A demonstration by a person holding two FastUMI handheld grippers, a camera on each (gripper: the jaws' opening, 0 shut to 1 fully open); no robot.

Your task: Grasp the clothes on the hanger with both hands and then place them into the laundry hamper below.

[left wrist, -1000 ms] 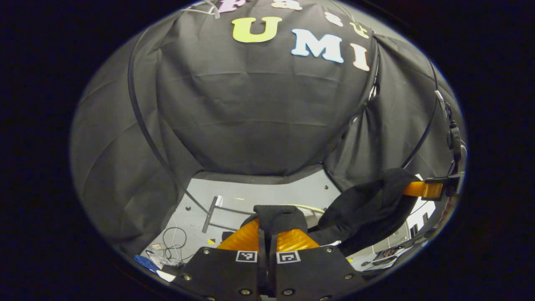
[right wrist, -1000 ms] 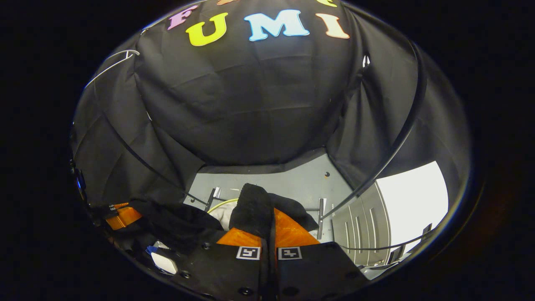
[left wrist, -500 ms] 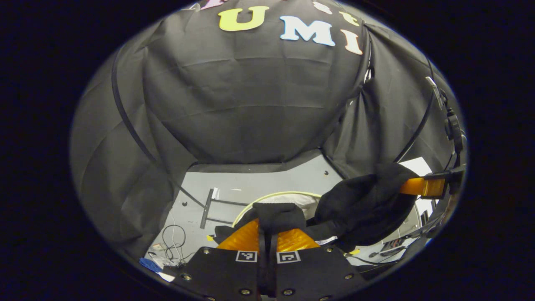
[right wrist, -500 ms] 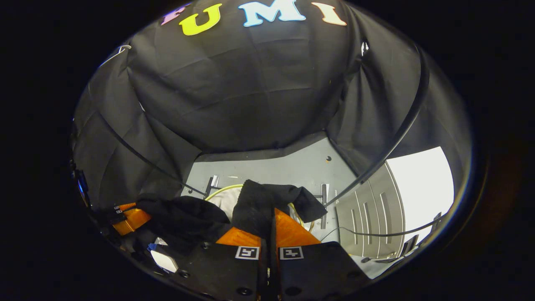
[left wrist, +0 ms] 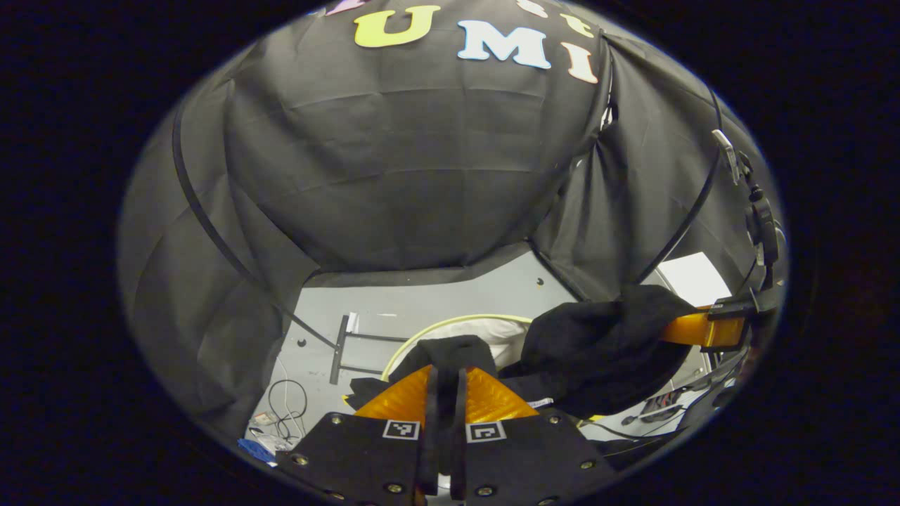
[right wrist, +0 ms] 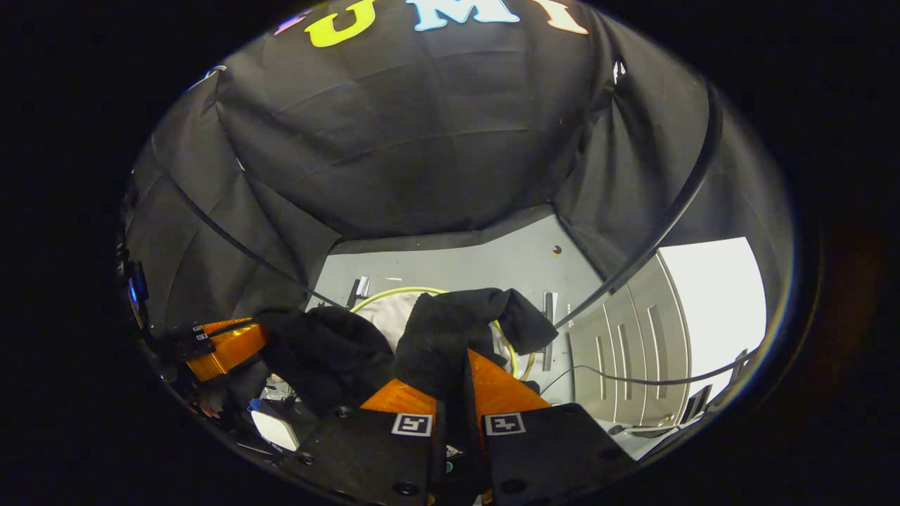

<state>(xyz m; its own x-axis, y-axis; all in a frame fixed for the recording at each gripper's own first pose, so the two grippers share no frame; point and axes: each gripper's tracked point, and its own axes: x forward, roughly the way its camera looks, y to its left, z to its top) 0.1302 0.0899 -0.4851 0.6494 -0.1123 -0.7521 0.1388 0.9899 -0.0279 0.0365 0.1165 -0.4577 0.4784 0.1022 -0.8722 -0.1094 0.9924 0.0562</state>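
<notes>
**Garment pinched at both ends above hamper**

Left gripper view: left gripper fingers nearly together w/ black garment clamped between them; cloth sags across to right gripper, above laundry hamper on grey floor.

Right gripper view: right gripper closed on garment; cloth hangs over hamper rim; left gripper grips other end.

Grey floor: hamper, cables (left side).
</notes>
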